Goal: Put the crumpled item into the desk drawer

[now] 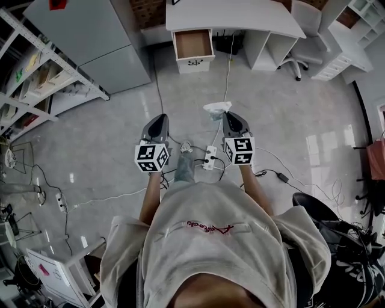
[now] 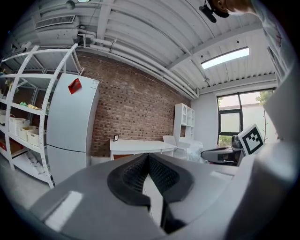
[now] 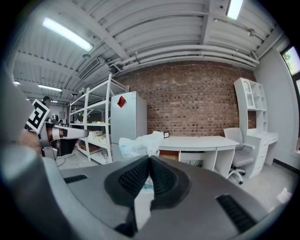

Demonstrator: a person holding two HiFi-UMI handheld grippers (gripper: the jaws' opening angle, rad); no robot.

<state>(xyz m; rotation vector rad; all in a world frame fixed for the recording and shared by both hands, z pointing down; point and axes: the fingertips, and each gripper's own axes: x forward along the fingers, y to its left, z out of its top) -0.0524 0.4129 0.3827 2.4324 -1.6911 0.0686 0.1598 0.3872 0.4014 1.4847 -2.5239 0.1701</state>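
Shirt (image 1: 204, 240) of the standing person, foreground. Well ahead across the floor stands the white bench (image 1: 234, 15), its drawer (image 1: 193, 45) pulled open. Left tool (image 1: 160, 120): jaws together, nothing between them. Right tool (image 1: 228, 115): clamped on the crumpled item (image 1: 216, 108), held aloft, well apart from the drawer. Step in hand, as judged: carrying. Next move calls for approaching the bench, bringing the item over the drawer, then releasing it.

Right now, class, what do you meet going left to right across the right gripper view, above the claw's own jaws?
The left claw → shelves → crumpled item → desk → chair.
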